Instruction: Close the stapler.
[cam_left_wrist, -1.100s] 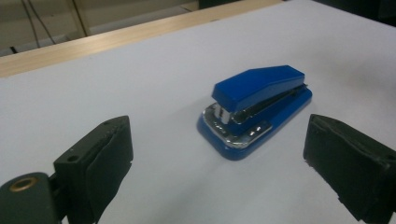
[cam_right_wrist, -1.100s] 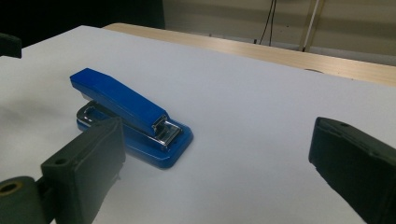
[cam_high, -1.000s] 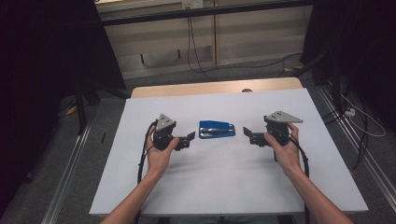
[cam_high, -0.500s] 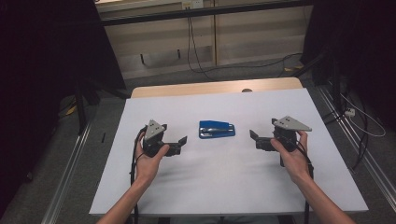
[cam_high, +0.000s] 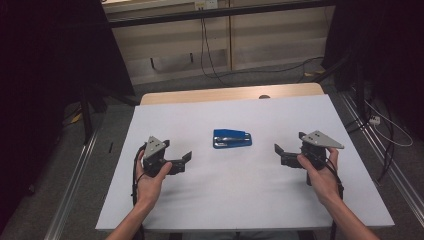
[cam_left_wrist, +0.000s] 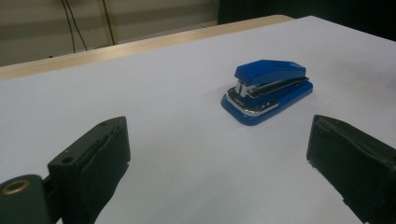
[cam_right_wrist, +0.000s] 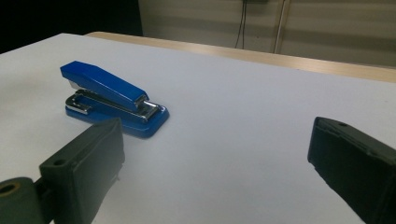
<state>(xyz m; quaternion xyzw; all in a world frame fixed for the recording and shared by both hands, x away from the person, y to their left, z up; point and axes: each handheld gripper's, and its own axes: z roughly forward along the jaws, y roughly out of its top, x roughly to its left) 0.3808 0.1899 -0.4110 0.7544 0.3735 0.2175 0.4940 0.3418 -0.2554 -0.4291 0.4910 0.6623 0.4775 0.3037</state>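
Stapler (cam_high: 232, 138) lies mid-counter (cam_high: 250, 195), long axis left-right. Left hand-held gripper (cam_high: 186, 159) and right hand-held gripper (cam_high: 279, 151) flank stapler, both near side, jaws spread, empty. Right sits slightly nearer stapler.

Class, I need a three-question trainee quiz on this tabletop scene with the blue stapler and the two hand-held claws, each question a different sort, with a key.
1. True or false: the left claw grips the small blue metal-and-plastic stapler.
2. How do the right claw's jaws stand? A open, B shut.
3. Fill in: the stapler lies on the white table, ____ the two claws.

Key: 1 false, it stands apart, jaws open. 2 A. 3 between.
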